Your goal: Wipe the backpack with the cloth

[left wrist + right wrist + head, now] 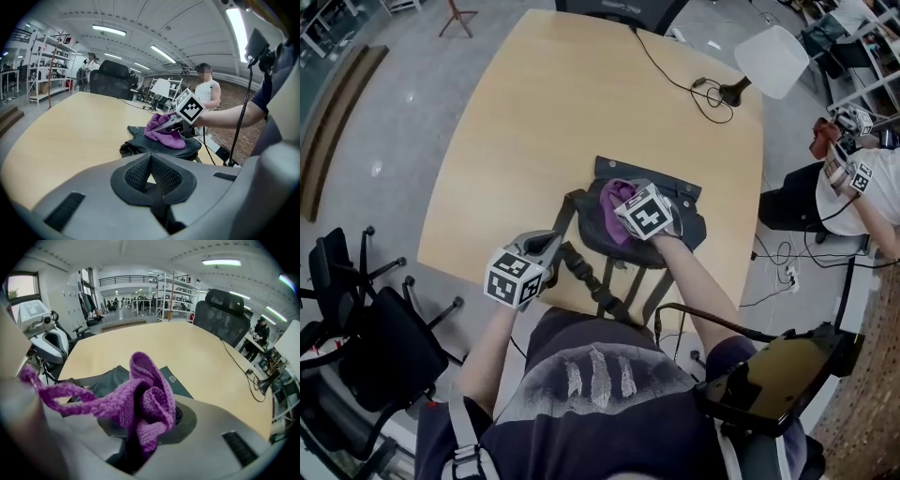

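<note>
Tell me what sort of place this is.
Probably an open-plan lab or workshop: white shelving racks, an office chair at a large wooden table, and a second person holding marker-cube grippers.

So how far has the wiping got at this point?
Done: the cloth is clamped in the right gripper. In hand: it is pressed onto the top of the backpack, which lies flat on the table. The left gripper is shut beside the straps. Left: wiped coverage can't be judged.

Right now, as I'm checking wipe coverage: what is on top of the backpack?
The purple cloth lies bunched on the backpack, held in the right gripper's shut jaws. The backpack surface beneath the cloth is covered from view.
</note>
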